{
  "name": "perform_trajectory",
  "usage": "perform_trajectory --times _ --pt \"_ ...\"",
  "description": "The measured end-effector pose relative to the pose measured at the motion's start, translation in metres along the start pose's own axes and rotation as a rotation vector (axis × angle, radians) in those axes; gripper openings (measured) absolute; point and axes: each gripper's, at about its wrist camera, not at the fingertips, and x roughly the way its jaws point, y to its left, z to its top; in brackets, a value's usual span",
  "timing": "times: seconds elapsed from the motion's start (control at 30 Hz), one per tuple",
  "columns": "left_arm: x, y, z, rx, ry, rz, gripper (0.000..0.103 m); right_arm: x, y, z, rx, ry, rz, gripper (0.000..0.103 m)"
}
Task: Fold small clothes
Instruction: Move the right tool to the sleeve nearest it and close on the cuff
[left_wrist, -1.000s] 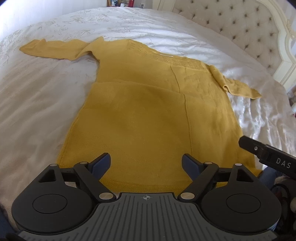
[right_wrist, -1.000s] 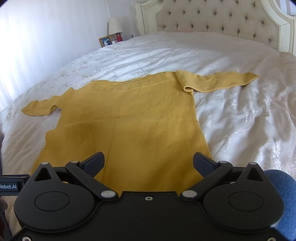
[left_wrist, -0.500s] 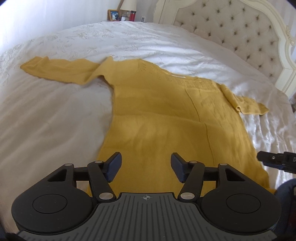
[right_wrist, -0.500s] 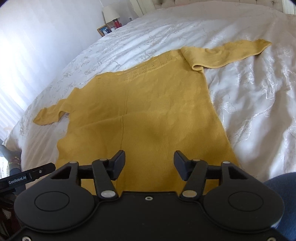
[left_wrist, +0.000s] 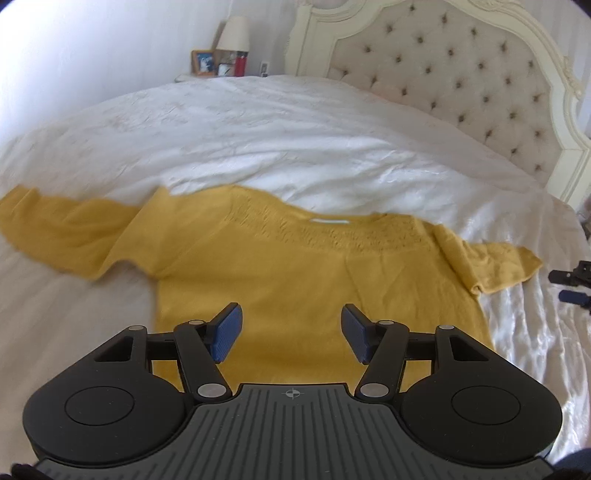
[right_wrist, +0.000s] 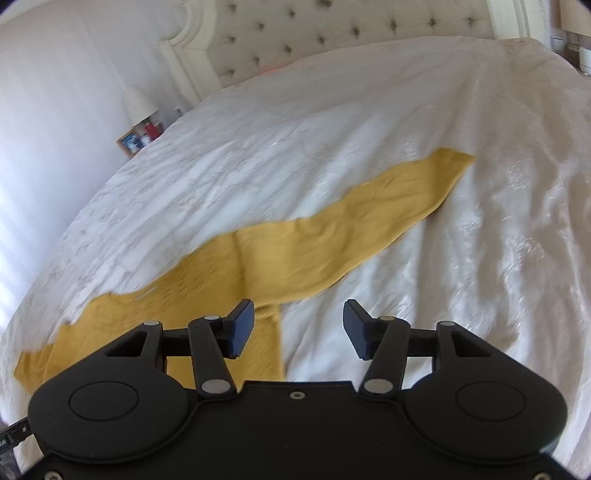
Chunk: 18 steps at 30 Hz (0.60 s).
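My left claw (left_wrist: 291, 334) hangs over the lower body of the mustard-yellow knitted sweater (left_wrist: 295, 280), its blue-padded fingers (left_wrist: 227, 332) standing apart with only air between them; the jaws have just been closing from a wider spread and grip nothing. The sweater lies flat on the white embroidered bedspread (left_wrist: 258, 147), front down as far as I can tell, with its patterned neckline towards the cream tufted headboard (left_wrist: 461, 85) and a small white label showing at the collar. One sleeve stretches out to the left in this view, the other is folded short at the right. At the far right edge of the left wrist view I see part of my right claw (left_wrist: 570, 286) above the bedspread, just beyond that folded sleeve. Through the right wrist camera, my right claw (right_wrist: 298, 330) also has its jaws parted and empty, having just narrowed; its left finger sits over the sweater's side edge and its right finger over bare bedspread. The sweater's right sleeve (right_wrist: 369, 229) runs away diagonally ahead of it. A white lamp (left_wrist: 232, 35), a framed picture (left_wrist: 203, 62) and a red bottle (left_wrist: 240, 64) stand beside the bed.
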Motion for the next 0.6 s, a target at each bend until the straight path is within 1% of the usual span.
perform_trajectory --times 0.07,0.13,0.23,0.33,0.43,0.5,0.57,0.6 --pt "0.015 -0.011 0.002 0.029 0.0 0.001 0.058 0.014 -0.019 0.017 0.006 -0.023 -0.058 0.061" --pt "0.031 -0.019 0.002 0.051 0.009 0.002 0.058 0.028 -0.039 0.034 0.015 -0.042 -0.109 0.065" --pt "0.054 -0.027 -0.005 0.076 0.033 0.014 0.058 0.052 -0.069 0.057 0.065 -0.047 -0.164 0.066" --pt "0.072 -0.027 -0.014 0.086 0.06 0.037 0.058 0.074 -0.098 0.077 0.124 -0.058 -0.209 0.066" --pt "0.084 -0.022 -0.021 0.078 0.083 0.05 0.058 0.092 -0.117 0.09 0.159 -0.07 -0.24 0.066" --pt "0.089 -0.02 -0.026 0.083 0.079 0.065 0.058 0.104 -0.128 0.096 0.171 -0.074 -0.257 0.066" --pt "0.091 -0.019 -0.03 0.09 0.054 0.081 0.06 0.118 -0.14 0.103 0.183 -0.074 -0.269 0.066" --pt "0.092 -0.02 -0.032 0.095 0.043 0.087 0.065 0.125 -0.144 0.104 0.188 -0.073 -0.278 0.066"
